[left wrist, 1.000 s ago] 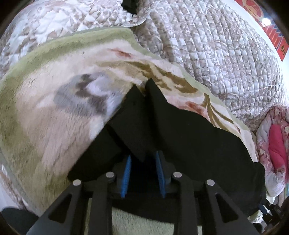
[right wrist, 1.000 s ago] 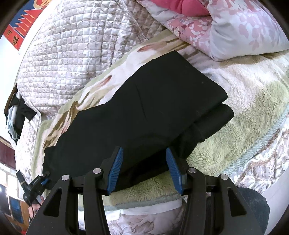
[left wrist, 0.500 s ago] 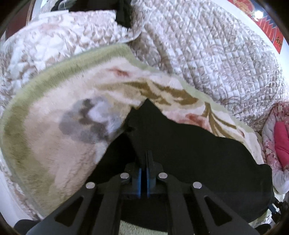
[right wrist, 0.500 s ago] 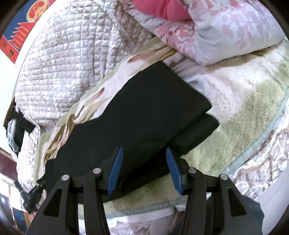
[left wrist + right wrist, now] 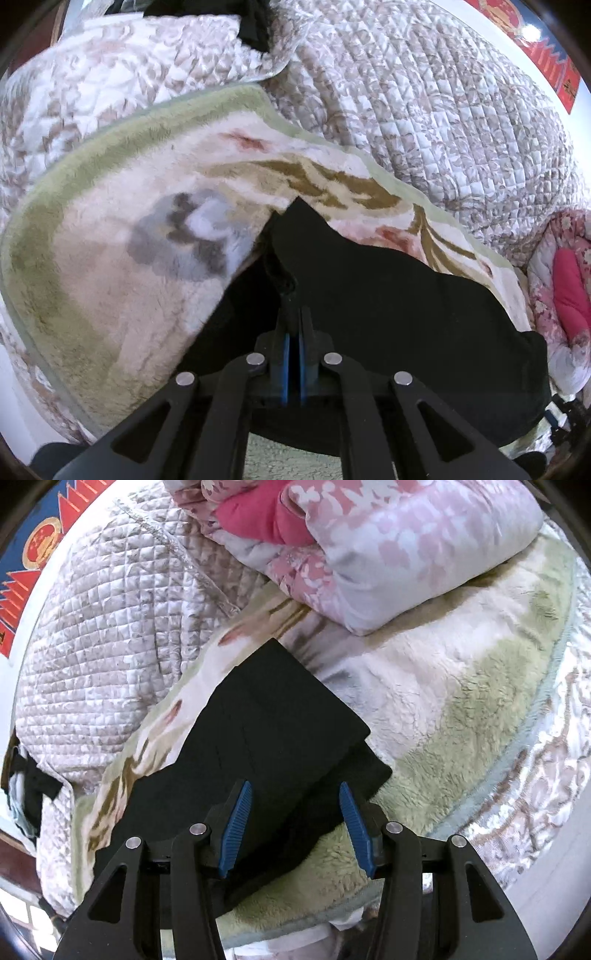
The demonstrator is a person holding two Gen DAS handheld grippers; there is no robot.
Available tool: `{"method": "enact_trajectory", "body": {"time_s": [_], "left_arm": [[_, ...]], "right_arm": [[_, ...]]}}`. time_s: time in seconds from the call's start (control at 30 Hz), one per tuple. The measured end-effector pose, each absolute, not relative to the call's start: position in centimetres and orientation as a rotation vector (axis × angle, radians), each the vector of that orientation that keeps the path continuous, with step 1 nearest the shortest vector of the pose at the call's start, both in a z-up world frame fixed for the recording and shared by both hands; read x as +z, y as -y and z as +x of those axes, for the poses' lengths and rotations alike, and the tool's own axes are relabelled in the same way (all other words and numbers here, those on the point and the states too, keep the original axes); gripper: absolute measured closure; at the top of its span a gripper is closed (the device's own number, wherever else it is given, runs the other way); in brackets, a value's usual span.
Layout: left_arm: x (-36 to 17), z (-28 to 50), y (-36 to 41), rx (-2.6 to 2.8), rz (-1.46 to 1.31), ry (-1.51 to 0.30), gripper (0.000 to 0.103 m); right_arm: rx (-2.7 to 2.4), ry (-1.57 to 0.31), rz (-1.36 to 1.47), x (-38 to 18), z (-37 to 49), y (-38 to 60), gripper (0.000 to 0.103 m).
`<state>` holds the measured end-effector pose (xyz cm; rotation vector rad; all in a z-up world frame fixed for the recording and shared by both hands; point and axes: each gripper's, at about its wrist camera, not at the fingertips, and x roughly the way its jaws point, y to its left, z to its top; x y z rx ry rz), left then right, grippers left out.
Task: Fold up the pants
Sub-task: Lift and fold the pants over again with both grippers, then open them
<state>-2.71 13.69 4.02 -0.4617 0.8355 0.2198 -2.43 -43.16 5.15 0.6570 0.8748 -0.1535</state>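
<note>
Black linkage arms, silver rivets, blue ribbed pads (image 5: 236,827)

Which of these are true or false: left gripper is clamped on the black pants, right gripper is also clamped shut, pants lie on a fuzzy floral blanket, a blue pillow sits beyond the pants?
1. The left gripper is shut on the black pants. True: its blue pads pinch a fold of the fabric.
2. The right gripper is shut. False: its jaws stand apart over the pants' edge, gripping nothing.
3. The pants lie on a fuzzy floral blanket. True.
4. A blue pillow sits beyond the pants. False: the pillow is pink and floral.
</note>
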Motion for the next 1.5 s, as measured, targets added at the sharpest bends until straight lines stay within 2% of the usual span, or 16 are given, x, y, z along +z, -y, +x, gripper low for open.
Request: {"method": "enact_trajectory", "body": {"time_s": [0.17, 0.4, 0.43, 0.47, 0.5, 0.53, 0.67, 0.87, 0.97, 1.07, 1.23, 1.3, 1.37, 1.5], "left_arm": [[2.9, -3.0, -14.3, 0.229, -0.529, -0.872, 0.098], [2.1, -2.8, -14.6, 0.216, -0.546, -0.883, 0.095], [2.0, -2.7, -14.7, 0.214, -0.544, -0.879, 0.095], [2.0, -2.5, -14.7, 0.213, -0.545, -0.876, 0.095], [1.9, -2.2, -14.8, 0.211, -0.545, -0.876, 0.095], [1.8, -2.0, -14.8, 0.209, -0.543, -0.879, 0.096], [3.3, -2.2, -14.7, 0.221, -0.530, -0.850, 0.099], [6.7, -4.5, -15.5, 0.228, -0.556, -0.784, 0.099], [5.2, -4.9, -15.7, 0.257, -0.539, -0.826, 0.099], [3.3, -5.2, -16.1, 0.269, -0.569, -0.875, 0.099], [3.1, -4.9, -15.3, 0.286, -0.492, -0.892, 0.098], [3.9, -5.3, -15.1, 0.304, -0.453, -0.880, 0.097], [4.6, -5.7, -15.4, 0.365, -0.412, -0.865, 0.094], [6.1, -6.8, -17.2, 0.489, -0.382, -0.818, 0.094]], "right_arm": [[-0.158, -0.871, 0.679, 5.0, -1.2, 43.3, 0.048], [-0.142, -0.840, 0.682, 5.1, -0.7, 43.0, 0.048], [-0.140, -0.840, 0.682, 5.0, -0.5, 43.0, 0.050], [-0.140, -0.842, 0.682, 5.0, -0.3, 43.1, 0.062], [-0.142, -0.844, 0.680, 5.0, 0.0, 43.2, 0.080], [-0.143, -0.846, 0.677, 5.1, 0.2, 43.2, 0.090], [-0.098, -0.805, 0.702, 6.7, -0.4, 43.2, 0.094], [-0.095, -0.806, 0.729, 6.9, -2.0, 43.2, 0.094], [-0.130, -0.860, 0.797, 4.8, -2.7, 44.1, 0.094], [-0.130, -0.866, 0.760, 5.0, -3.0, 43.9, 0.094], [-0.155, -0.891, 0.697, 5.3, -3.0, 43.8, 0.091], [-0.195, -0.882, 0.653, 6.0, -3.3, 43.6, 0.080], [-0.275, -0.848, 0.592, 7.2, -4.0, 43.8, 0.077], [-0.276, -0.774, 0.500, 9.4, -4.1, 43.0, 0.070]]}}
